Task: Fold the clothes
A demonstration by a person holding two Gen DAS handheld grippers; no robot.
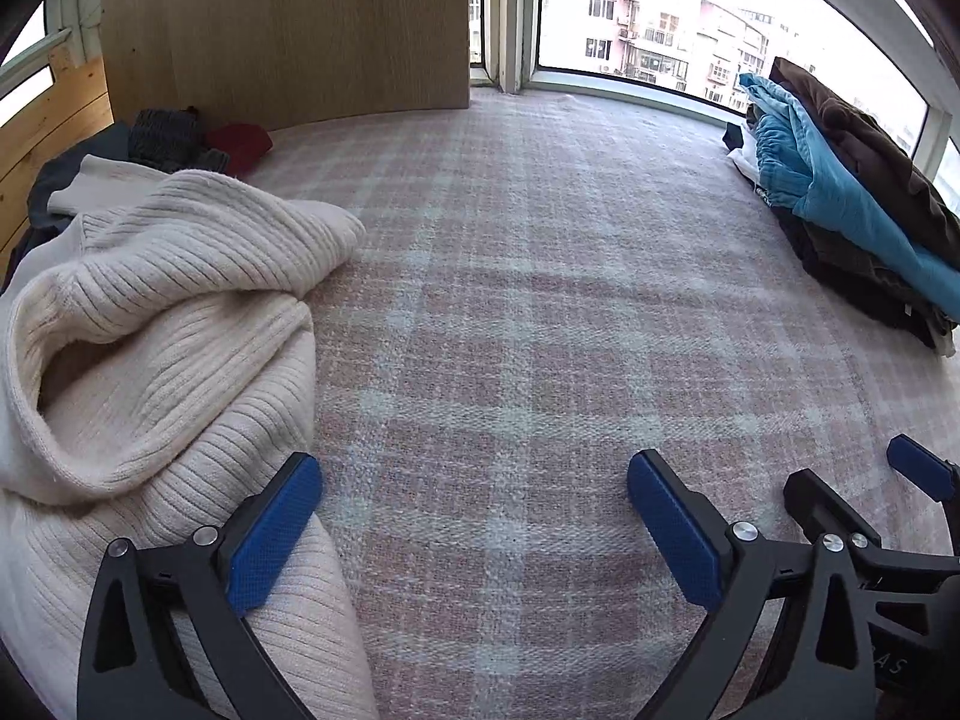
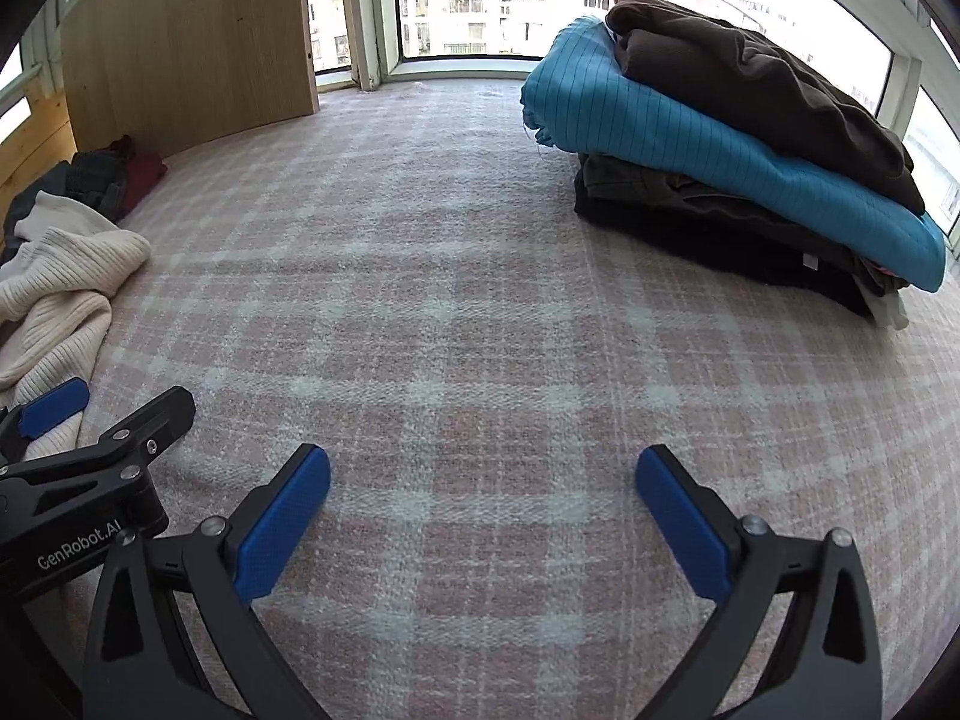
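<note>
1. The left gripper (image 1: 474, 516) hangs over a pink plaid blanket (image 1: 540, 300), its jaws wide apart with nothing between them.
2. Its left blue pad (image 1: 273, 531) lies over the edge of a cream ribbed sweater (image 1: 162, 324); whether it touches the knit cannot be told. The other pad is over bare blanket.
3. The sweater lies crumpled and unfolded at the left side of the blanket, its collar gaping open toward the camera.
4. The right gripper (image 2: 483, 519) points down at the blanket too, jaws spread fully and empty, both pads above plain plaid.
5. The two grippers are side by side: the right wrist view shows the left gripper at its lower left, beside the sweater.
6. Behind the sweater lies a small heap of dark clothes (image 1: 162, 138) and a red garment (image 1: 240, 144), against a wooden panel (image 1: 288, 30).
7. At the right side of the blanket stands a pile (image 2: 750, 180) of folded clothes: a brown garment (image 2: 756, 78) on top, a teal one (image 2: 690, 144) under it, then dark pieces below.
8. The pile is well apart from both grippers and from the sweater, with open blanket between.
9. Windows (image 1: 660, 18) run behind the blanket, showing apartment buildings outside.
</note>
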